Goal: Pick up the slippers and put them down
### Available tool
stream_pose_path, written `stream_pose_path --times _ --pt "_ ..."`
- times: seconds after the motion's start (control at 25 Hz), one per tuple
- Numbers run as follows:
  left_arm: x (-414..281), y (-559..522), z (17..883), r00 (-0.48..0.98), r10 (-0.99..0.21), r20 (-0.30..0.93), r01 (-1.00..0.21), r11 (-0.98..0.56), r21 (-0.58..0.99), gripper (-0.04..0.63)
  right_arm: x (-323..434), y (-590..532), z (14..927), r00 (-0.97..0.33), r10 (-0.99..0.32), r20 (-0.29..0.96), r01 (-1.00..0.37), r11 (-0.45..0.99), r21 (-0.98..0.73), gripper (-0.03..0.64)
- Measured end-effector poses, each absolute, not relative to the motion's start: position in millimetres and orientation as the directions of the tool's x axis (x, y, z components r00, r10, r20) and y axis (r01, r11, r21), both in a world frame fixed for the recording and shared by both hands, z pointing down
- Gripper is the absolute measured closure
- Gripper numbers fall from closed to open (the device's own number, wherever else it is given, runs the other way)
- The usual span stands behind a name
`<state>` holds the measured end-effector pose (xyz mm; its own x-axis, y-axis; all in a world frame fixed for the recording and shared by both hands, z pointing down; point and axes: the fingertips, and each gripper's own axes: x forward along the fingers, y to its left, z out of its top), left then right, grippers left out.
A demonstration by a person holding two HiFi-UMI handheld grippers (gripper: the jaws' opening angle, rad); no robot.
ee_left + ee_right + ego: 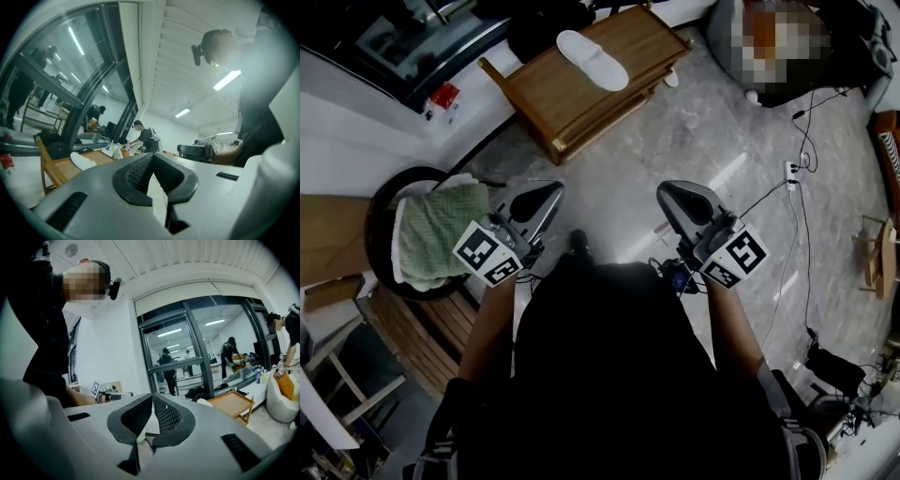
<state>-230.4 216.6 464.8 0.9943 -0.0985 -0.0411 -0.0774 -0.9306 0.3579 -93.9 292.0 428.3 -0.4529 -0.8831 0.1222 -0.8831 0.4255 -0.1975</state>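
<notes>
Both grippers are held level and close in front of the person's body, well apart from each other, above a pale marbled floor point(694, 141). The left gripper point(551, 190) has its jaws closed tip to tip with nothing between them, as its own view shows point(152, 157). The right gripper point(670, 190) likewise has its jaws shut and empty point(153, 397). One white slipper point(592, 60) lies flat on a low wooden surface point(553, 103) well ahead of both grippers, nearer the left one's side; it also shows in the left gripper view point(83, 161). A small white shape point(672, 80) peeks out at that surface's right edge, too little of it showing to tell what it is. Just left of the left gripper, a green cloth point(441, 234) lies inside a dark round rim point(380, 202).
</notes>
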Motion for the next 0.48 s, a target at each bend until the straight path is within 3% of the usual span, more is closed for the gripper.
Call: stream_pose_path --times 0.28,0.48 --pt "-210.3 167.4 468.0 0.996 -0.058 -0.072 -0.025 -0.917 0.399 0.584 -76.5 251.8 438.7 -0.402 -0.904 0.143 -0.902 0.364 -0.233 0.591" --pt "-189.0 139.1 473.3 0.995 -0.060 -0.084 -0.018 -0.900 0.436 0.584 -60.8 212.0 452.2 -0.443 -0.885 0.145 -0.885 0.405 -0.232 0.591"
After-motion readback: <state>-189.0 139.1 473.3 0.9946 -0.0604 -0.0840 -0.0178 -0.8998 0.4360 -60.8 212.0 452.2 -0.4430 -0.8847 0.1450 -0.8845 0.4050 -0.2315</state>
